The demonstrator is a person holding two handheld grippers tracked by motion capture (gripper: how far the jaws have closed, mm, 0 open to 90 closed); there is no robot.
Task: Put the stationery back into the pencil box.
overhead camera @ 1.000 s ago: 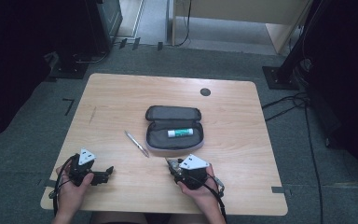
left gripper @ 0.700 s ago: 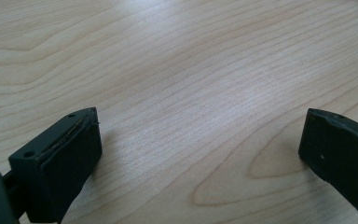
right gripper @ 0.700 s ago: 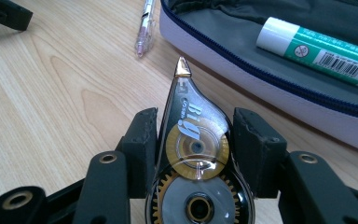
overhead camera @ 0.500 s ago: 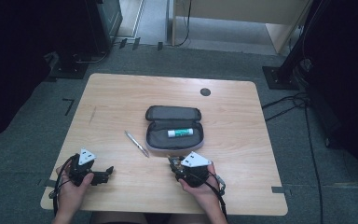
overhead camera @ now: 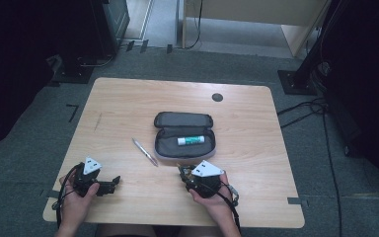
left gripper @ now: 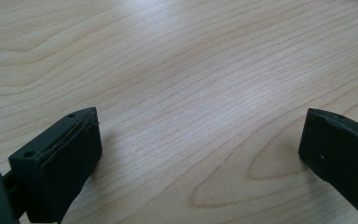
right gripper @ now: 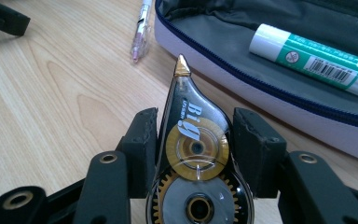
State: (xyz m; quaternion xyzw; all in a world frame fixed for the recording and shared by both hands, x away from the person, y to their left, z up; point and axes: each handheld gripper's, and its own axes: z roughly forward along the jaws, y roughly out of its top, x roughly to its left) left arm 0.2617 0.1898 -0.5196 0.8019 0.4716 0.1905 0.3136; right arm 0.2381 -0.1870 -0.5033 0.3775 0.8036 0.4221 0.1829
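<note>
I've got the correction tape (right gripper: 193, 163) clamped in my right tool (right gripper: 196, 140), near the table's (overhead camera: 128, 108) front edge, tip aimed at the open case (right gripper: 223, 46). Next, I judge: lift it in beside the glue stick (right gripper: 314, 58). Left tool (left gripper: 200, 149) rests, jaws apart, by the front-left corner.

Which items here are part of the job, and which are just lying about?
In the job:
- clear correction tape dispenser, clamped in right gripper
- open grey zip pencil case
- white-green glue stick inside it

Lying about:
- silver pen
- left gripper, open
</note>
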